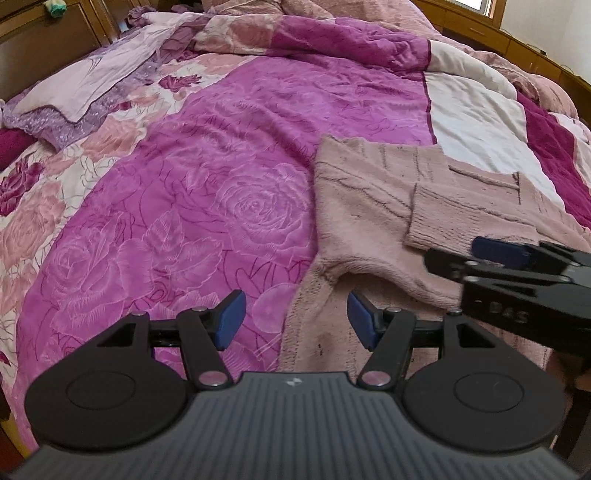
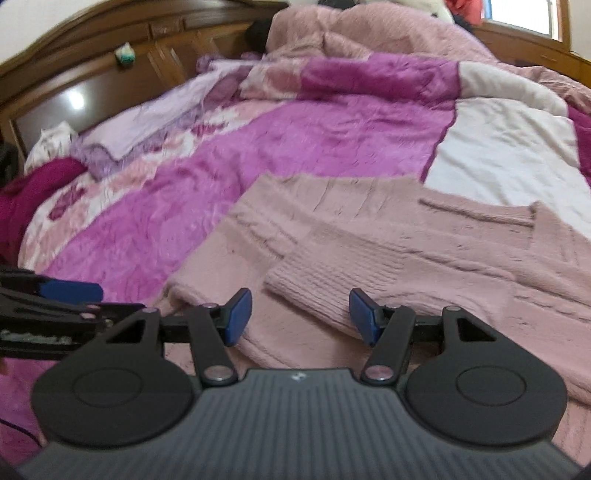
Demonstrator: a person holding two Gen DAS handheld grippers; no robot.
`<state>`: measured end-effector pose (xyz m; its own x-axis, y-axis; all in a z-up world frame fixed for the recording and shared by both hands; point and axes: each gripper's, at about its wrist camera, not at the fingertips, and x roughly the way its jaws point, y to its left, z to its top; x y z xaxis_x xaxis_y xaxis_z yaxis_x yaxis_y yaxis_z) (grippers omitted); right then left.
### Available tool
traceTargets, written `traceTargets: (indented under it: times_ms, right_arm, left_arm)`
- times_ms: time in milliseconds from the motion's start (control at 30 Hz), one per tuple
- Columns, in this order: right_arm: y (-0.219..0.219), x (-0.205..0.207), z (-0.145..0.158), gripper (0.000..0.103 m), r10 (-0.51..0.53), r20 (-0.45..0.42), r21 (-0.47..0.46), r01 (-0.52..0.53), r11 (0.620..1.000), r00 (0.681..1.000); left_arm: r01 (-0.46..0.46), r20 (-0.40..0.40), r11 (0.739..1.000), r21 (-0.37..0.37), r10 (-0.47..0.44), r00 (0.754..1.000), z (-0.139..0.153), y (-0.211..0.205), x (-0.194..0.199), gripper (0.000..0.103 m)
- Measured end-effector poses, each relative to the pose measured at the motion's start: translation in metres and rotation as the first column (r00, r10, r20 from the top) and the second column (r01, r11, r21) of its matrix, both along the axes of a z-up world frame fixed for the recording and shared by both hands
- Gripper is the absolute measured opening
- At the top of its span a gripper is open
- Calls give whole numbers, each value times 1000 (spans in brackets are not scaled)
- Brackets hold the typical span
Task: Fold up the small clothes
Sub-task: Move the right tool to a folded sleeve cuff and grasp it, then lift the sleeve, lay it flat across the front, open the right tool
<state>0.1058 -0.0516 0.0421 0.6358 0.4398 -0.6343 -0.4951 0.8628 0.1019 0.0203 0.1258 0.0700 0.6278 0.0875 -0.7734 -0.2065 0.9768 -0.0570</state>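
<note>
A pale pink knitted sweater lies flat on a magenta rose-patterned blanket, one ribbed sleeve cuff folded across its body. My left gripper hangs open over the sweater's left edge, near the other sleeve that runs toward me, with nothing between its blue pads. The right gripper comes in from the right edge of the left wrist view. In the right wrist view my right gripper stands open just above the same sweater, at the folded cuff, holding nothing. The left gripper's fingertip shows at the far left.
A white patch of the quilt lies beyond the sweater. Lilac pillows and a rumpled pink cover are heaped at the far end. A wooden headboard and wooden bed frame border the bed.
</note>
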Motion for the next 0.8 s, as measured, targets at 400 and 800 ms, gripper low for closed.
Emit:
traceTargets:
  times_ms: [400,800]
  right_arm:
    - [24,12,-10,18,13,72,-194,1,981,997]
    - [-55,-7,47,11,-212,171,49,207,977,962]
  left_arm:
    - [-9,6,1000,-9,9,1000,-2,-1,2,68]
    - [32,-2,999,3,-32,999,-5,-17,10,68]
